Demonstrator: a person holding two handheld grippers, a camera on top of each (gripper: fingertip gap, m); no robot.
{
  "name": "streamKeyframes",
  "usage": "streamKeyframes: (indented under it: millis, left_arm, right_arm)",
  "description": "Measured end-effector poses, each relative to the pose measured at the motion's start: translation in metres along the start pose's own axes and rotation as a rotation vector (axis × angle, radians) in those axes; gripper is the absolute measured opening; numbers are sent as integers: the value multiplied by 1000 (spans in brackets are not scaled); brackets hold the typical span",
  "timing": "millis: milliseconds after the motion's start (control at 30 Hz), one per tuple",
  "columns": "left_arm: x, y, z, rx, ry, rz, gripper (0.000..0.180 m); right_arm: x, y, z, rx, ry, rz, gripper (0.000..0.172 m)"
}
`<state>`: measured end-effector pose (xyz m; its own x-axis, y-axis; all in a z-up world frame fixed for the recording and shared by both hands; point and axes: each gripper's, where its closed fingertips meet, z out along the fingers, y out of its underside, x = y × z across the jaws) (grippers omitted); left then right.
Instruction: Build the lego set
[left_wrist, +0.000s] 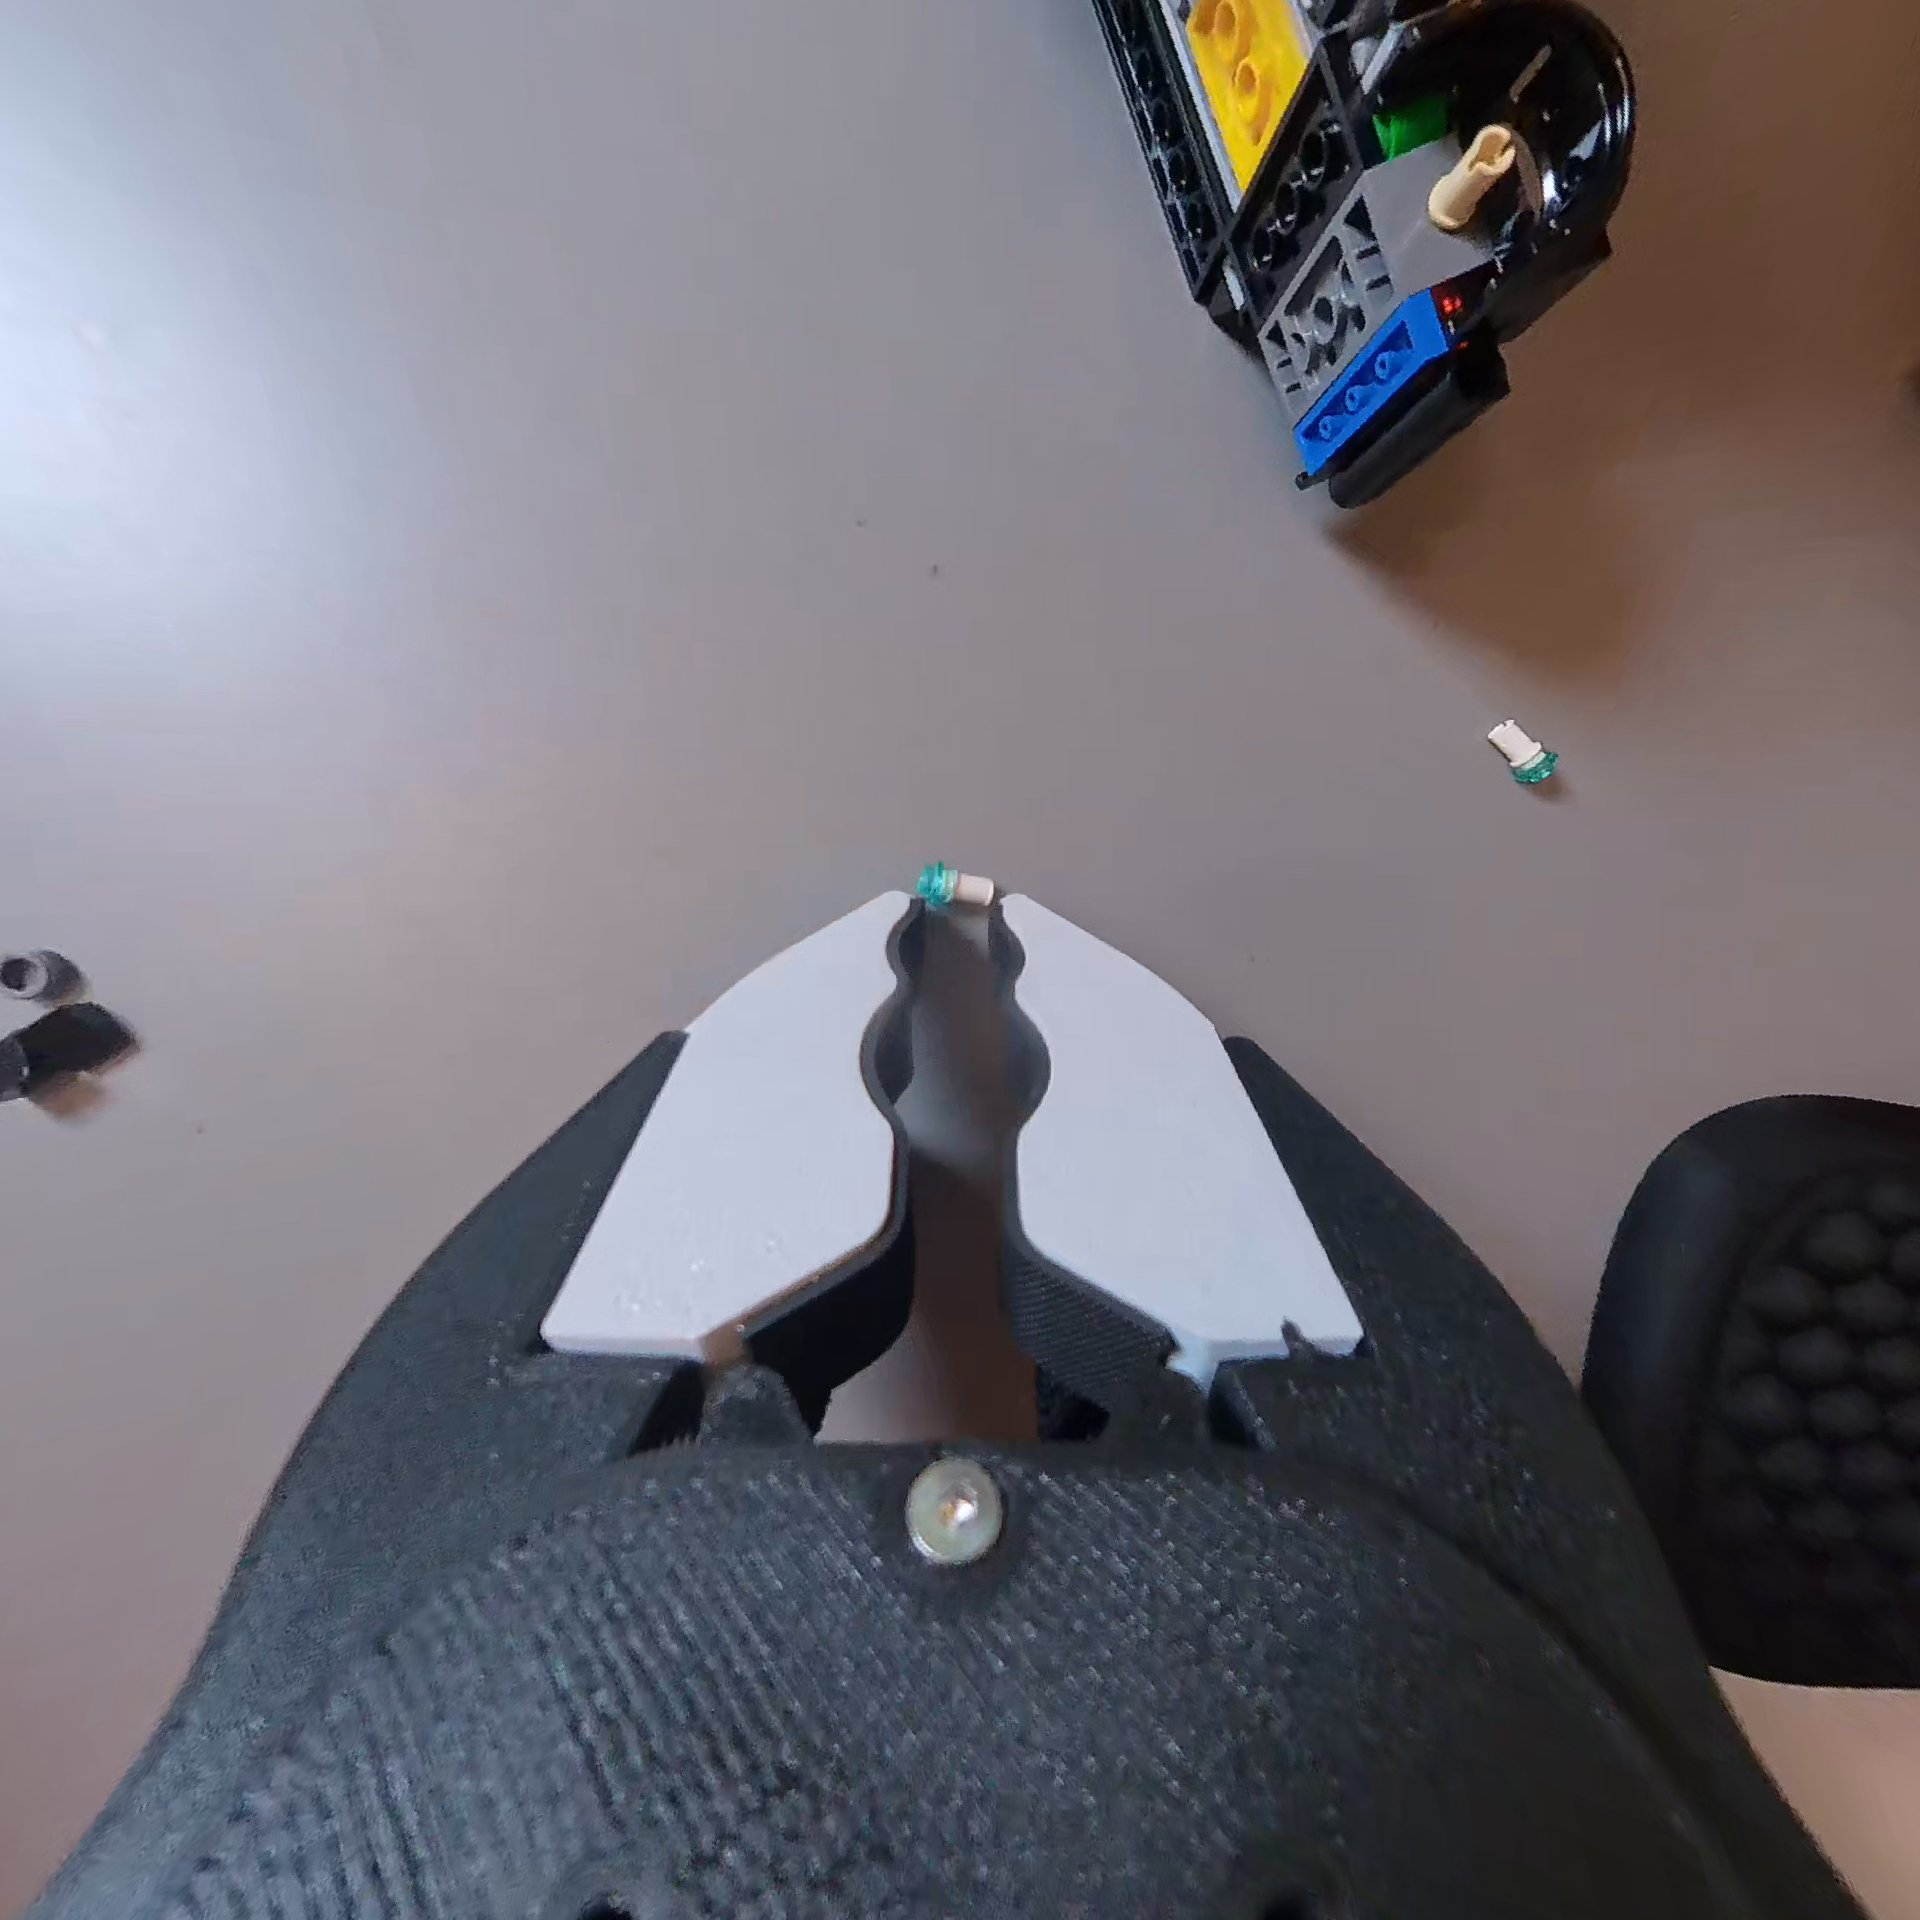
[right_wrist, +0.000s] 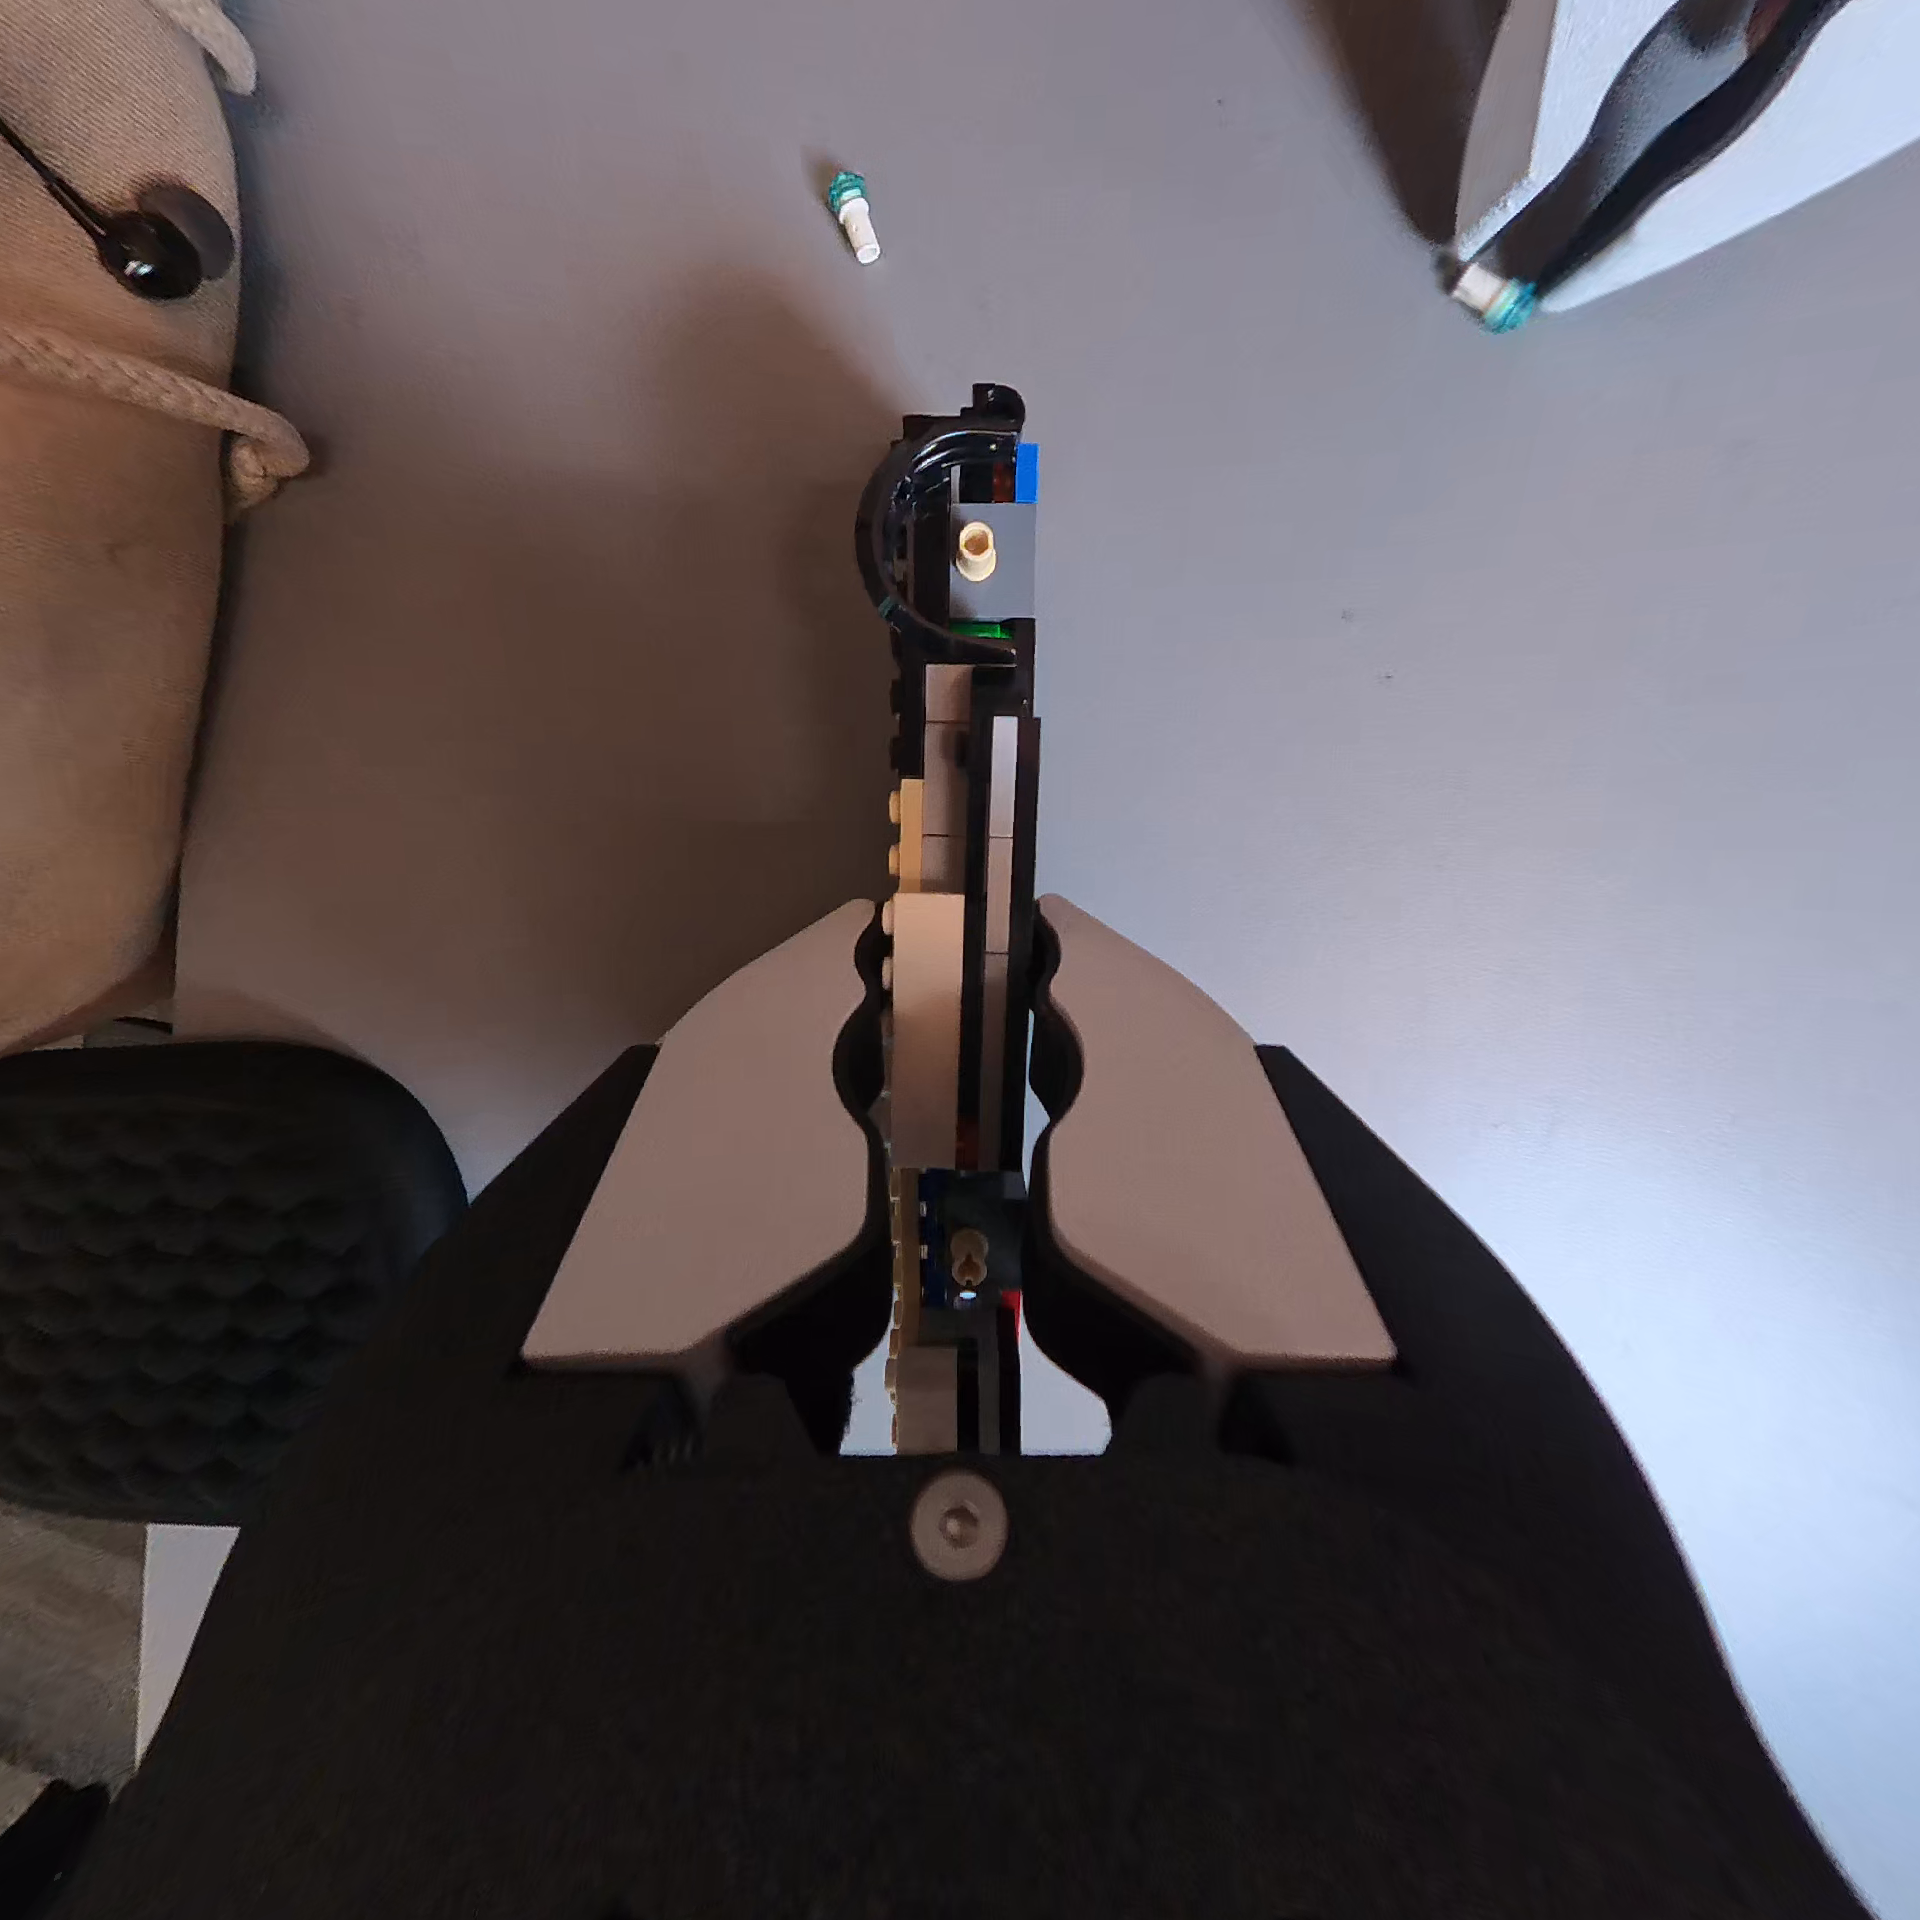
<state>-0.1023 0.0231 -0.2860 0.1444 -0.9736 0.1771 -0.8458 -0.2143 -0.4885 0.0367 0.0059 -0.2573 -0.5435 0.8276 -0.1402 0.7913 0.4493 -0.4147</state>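
Two small pegs, each white with a teal cap, show: one (left_wrist: 956, 886) is pinched crosswise at the very tips of the left claw (left_wrist: 958, 902), lifted off the grey tabletop (left_wrist: 520, 520); the other (left_wrist: 1520, 752) lies loose on it, well apart. The right claw (right_wrist: 956, 914) is clamped on a long brick assembly (right_wrist: 971, 582) of black, grey, blue and yellow parts, both fingers pressing its sides. A tan pin (right_wrist: 976, 545) juts from the assembly's far end. Some dark loose pieces (left_wrist: 57, 1013) lie away to the left.

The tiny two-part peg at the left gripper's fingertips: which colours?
Translucent teal cap, white stem; left wrist view.
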Motion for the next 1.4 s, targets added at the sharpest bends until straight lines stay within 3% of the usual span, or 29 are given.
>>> streamKeyframes:
  millis: [200,400,700,833,967,1200,1400]
  left_arm:
    - [9,5,-1,-6,-29,6,10]
    - [4,2,0,35,-68,31,22]
    - [10,0,4,17,-73,51,7]
    - [19,-8,8,93,-87,25,7]
    - [41,-36,10,248,-43,25,7]
    - [80,-70,20,372,64,70,7]
    - [90,-69,24,442,40,6,7]
  right_arm:
    - [1,-1,0,17,9,-2,24]
    - [2,-1,0,6,11,-4,24]
    - [4,1,0,-55,-74,0,24]
    - [5,-2,1,-53,-97,-11,24]
    - [3,-3,2,-92,-112,-51,24]
    - [-16,0,4,-322,-372,-122,24]
    - [-10,-16,13,-339,-545,-125,26]
